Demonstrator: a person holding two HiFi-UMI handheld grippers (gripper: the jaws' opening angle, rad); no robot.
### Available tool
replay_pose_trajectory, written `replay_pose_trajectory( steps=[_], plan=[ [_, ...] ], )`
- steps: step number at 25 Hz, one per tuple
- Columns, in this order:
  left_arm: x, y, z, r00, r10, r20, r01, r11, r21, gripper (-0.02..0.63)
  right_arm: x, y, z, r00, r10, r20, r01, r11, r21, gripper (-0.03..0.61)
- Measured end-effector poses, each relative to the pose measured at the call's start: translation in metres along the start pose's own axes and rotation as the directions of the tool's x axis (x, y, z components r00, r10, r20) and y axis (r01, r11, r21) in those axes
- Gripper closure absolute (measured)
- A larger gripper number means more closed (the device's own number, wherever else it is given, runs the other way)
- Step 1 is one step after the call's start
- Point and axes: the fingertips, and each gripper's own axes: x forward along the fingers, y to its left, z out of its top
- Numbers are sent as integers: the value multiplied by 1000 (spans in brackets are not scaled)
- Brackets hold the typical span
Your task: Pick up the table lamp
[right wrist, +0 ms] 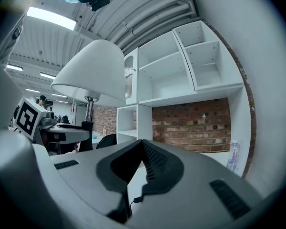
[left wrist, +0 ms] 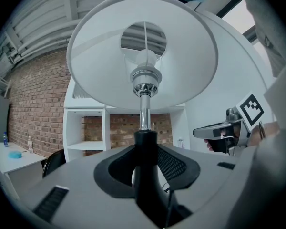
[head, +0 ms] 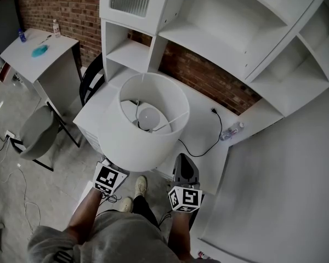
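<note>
The table lamp has a wide white shade [head: 148,130] over a chrome neck and a black stem [left wrist: 145,175]. My left gripper [left wrist: 145,144] is shut on that black stem just under the chrome part. In the head view only its marker cube [head: 109,178] shows below the shade. The lamp's base is hidden. My right gripper [head: 184,160] is level beside the lamp, to its right, with its jaw tips together and nothing in them [right wrist: 142,144]. From the right gripper view the shade [right wrist: 93,70] stands at the left.
A white table [head: 208,125] lies under the lamp, with a black cable [head: 200,147] and a small bottle [head: 232,130] on it. White shelving [head: 219,32] and a brick wall stand behind. A black chair [head: 90,78], a grey chair [head: 35,133] and a side table [head: 44,53] are at the left.
</note>
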Motion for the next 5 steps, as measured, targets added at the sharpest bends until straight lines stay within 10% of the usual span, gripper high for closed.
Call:
replay_pose_trajectory(
  steps=[5],
  plan=[
    [0,-6,0,1000,-2,5,2,1000,-2,476,-4,-3,-2,1000,0,2,0,1000,-1,557]
  ],
)
